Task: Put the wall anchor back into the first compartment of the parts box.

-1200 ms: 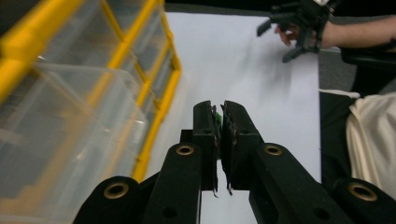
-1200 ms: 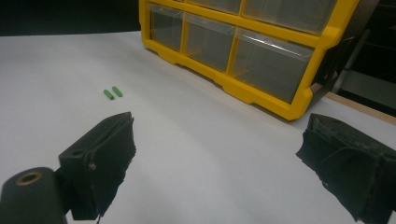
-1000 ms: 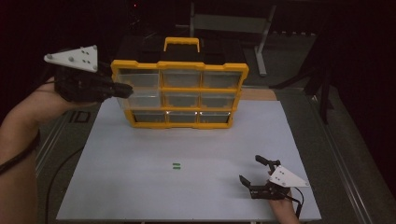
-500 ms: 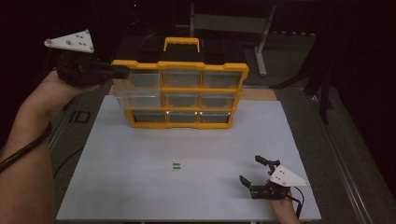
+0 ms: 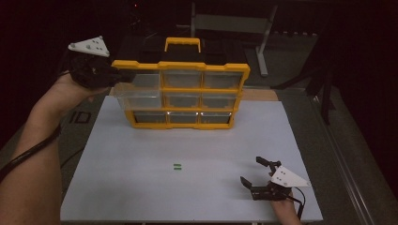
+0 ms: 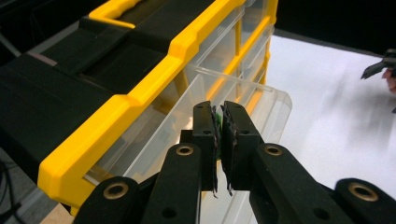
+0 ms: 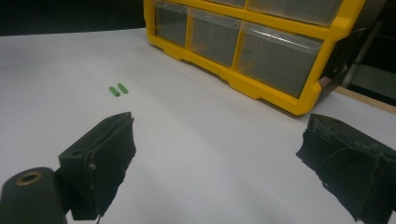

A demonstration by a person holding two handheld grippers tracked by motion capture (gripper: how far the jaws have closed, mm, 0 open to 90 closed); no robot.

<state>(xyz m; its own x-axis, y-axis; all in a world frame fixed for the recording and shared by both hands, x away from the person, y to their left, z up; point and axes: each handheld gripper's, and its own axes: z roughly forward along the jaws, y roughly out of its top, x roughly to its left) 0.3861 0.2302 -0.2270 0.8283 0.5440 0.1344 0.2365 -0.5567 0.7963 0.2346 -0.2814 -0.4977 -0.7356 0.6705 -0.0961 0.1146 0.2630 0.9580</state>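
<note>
high view and 2 gripper views of a bench scene. the left gripper (image 5: 110, 75) hovers above a clear drawer (image 5: 138, 95) pulled part way out of the upper left bay of a yellow organiser (image 5: 182, 93), which stands upright at the far edge of a white mat (image 5: 141, 173). in the left gripper view its jaws are nearly together, pinching a small green piece (image 6: 217, 120) that shows as a sliver between the pads, directly over the drawer (image 6: 233, 107). the right gripper (image 5: 257, 177) rests near the mat's front right corner, jaws wide apart and empty. 2 more green pieces (image 5: 177, 166) lie side by side near the middle of the mat, well apart from both grippers; they also appear in the right gripper view (image 7: 117, 89).

risks, as judged: the held piece is tiny, so a release off the drawer's centre could let it bounce over the low clear wall onto the mat or behind the organiser. a jaw catching the drawer's rim could drag the drawer out of its bay or tip the unsteadied organiser.
</note>
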